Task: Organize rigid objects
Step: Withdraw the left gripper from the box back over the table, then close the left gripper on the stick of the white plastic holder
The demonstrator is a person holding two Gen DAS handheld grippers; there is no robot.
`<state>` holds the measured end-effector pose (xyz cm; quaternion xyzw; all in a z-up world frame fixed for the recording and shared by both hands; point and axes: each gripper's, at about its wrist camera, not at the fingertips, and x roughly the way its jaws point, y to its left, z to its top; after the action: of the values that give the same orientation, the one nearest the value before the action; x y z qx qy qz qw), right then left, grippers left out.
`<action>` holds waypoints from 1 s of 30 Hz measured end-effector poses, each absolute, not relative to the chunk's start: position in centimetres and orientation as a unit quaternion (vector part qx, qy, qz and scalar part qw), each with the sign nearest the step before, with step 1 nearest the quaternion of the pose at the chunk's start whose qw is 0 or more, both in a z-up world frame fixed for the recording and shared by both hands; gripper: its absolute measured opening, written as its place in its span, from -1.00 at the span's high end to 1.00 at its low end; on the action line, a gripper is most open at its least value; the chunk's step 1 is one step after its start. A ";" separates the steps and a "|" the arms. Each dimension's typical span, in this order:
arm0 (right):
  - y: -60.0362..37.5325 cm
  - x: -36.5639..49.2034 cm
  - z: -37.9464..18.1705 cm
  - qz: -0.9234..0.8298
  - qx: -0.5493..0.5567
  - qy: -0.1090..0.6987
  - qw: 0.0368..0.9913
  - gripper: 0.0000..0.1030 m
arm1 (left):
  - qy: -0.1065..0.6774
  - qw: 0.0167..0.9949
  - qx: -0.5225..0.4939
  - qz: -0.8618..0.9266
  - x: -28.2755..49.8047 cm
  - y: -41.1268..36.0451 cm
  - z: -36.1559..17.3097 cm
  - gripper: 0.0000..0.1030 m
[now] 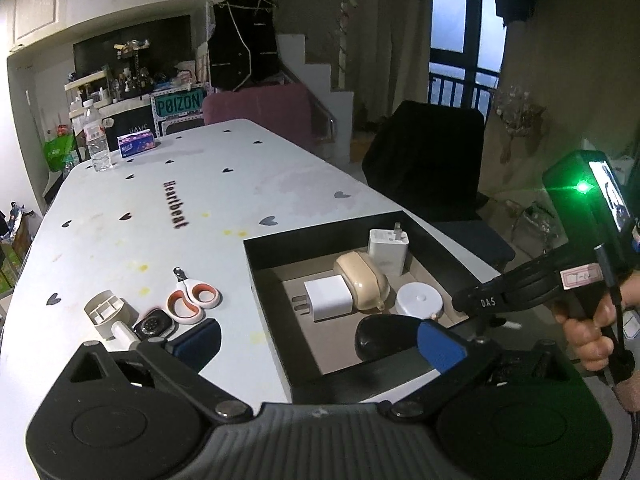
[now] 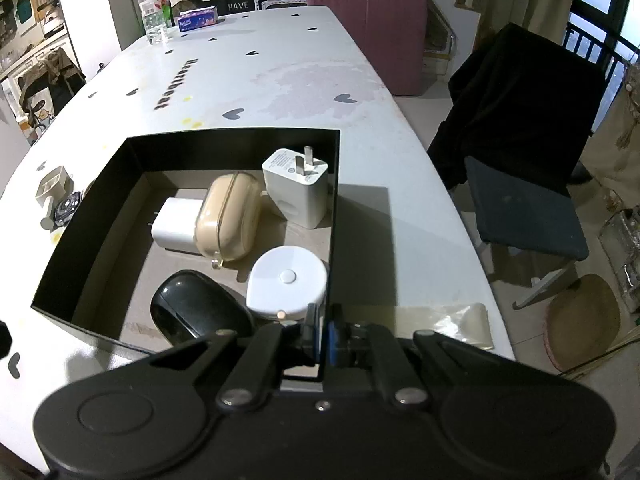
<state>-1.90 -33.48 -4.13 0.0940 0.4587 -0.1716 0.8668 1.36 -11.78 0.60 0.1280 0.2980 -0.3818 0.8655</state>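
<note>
**Box half filled, four items still on the table**

The black box (image 2: pixel 120 160) sits open at the near right of the white table (image 1: pixel 240 168). Inside lie five items: a tall white charger (image 2: pixel 298 188) upright at the far right corner, a beige case (image 2: pixel 228 220) resting against a small white plug (image 2: pixel 176 226), a round white tape (image 2: pixel 286 284), and a black mouse (image 2: pixel 196 308) nearest the front wall.

The left gripper (image 1: pixel 316 340) has its fingers spread wide with nothing between them; the right finger hangs over the mouse, the left over the table outside the box. The right gripper (image 2: pixel 323 330) has its fingers together, pinching the box's right wall.

Left of the box, on the table: scissors (image 1: pixel 194 300), a watch (image 1: pixel 154 326) and a beige holder (image 1: pixel 108 312). Far off stand a bottle (image 1: pixel 96 140) and a tissue pack (image 1: pixel 136 144).
</note>
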 end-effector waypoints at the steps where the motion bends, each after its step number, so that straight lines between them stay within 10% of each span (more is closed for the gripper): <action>1: -33.5 -1.9 -4.1 -0.172 0.094 0.459 0.867 0.91 | 0.295 0.868 0.126 -0.379 1.3 -11.5 0.5 -1.00; 18: -33.4 -1.9 -4.1 -0.172 0.091 0.460 0.866 0.91 | 0.234 0.928 0.022 -0.290 7.5 -3.6 -2.1 -0.93; 25: -33.5 -1.9 -4.1 -0.172 0.091 0.460 0.866 0.91 | 0.276 0.923 0.038 -0.264 12.1 -3.3 -6.0 -0.08; 30: -33.4 -1.9 -4.1 -0.173 0.090 0.460 0.866 0.91 | 0.294 0.919 0.057 -0.256 14.4 -3.5 -7.8 0.00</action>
<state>-1.86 -33.43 -4.13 0.0896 0.4603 -0.1726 0.8662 14.40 -3.55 -7.79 0.0573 0.2938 -0.2559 0.9192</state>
